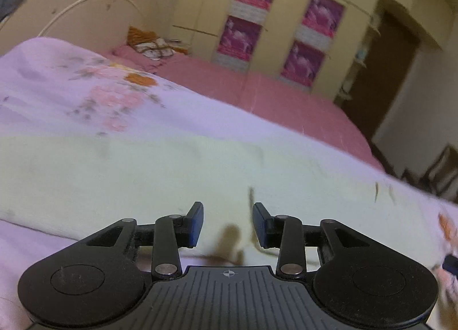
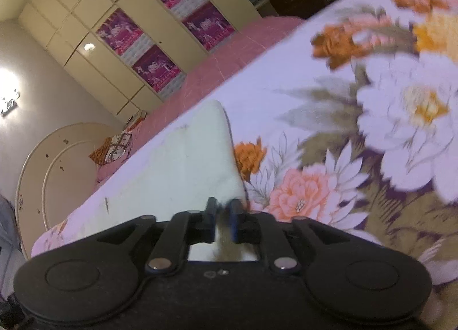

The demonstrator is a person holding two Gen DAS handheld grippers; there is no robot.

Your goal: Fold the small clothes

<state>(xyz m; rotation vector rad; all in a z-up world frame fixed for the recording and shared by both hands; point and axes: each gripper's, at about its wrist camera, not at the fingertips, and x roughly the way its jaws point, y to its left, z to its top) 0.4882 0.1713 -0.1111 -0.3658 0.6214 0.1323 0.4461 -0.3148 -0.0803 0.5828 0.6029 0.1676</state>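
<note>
Cloth (image 1: 160, 175) of pale cream colour, the small garment to fold, lies flat on the flowered bedspread (image 1: 57, 78) near the front edge of the bed; beyond the bedspread a pink sheet (image 1: 272, 95) covers the far part of the bed, up to the headboard (image 1: 86, 12) and the wardrobe (image 1: 286, 29).

In the left wrist view the garment stretches across the whole picture as a long band, so its long axis runs about along the front edge of the bed; the left gripper (image 1: 228, 222) stands directly over its near border, with the jaws apart and nothing pressed between them; only cloth and a brown mark show in the gap.

In the right wrist view the same garment (image 2: 186, 152) narrows away from the camera, so the right gripper (image 2: 222, 217) looks along the long axis from one short end; its jaws are nearly together and pale fabric sits between the pads (image 2: 211, 215); I judge that they pinch the corner of this end, though the picture is a little blurred there.

So the right hand has the end and the left hand is free at the long side; the coming move, in my judgement, depends on carrying the held end along the long axis toward the far end, while the left gripper takes the near border.
</note>
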